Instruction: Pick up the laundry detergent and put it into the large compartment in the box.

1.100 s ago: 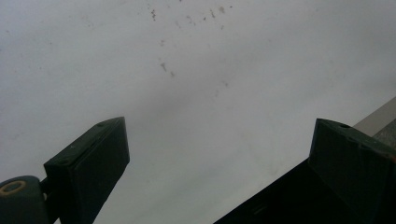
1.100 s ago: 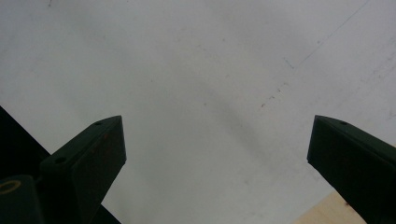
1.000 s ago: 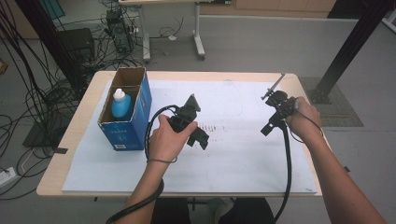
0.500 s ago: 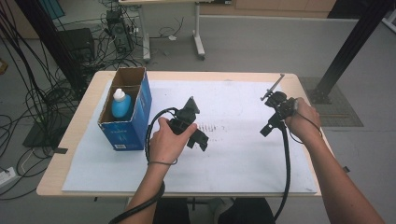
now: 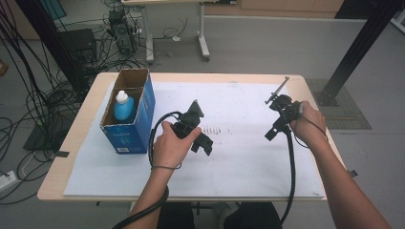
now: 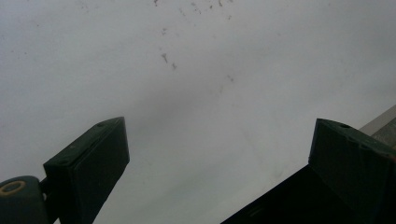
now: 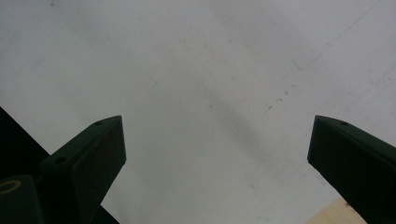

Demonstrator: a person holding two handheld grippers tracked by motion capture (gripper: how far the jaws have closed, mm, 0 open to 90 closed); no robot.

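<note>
Both grippers, left [image 5: 203,143] and right [image 5: 270,133], are spread wide, empty. The bottle [image 5: 123,107] looks light, smooth plastic; grasp its neck.

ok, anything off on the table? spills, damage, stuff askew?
Nothing stands out. The blue bottle stands upright inside the open cardboard box, no spill. The white sheet lies flat, with only faint scuff marks. Both grippers, left and right, are open and empty.
</note>
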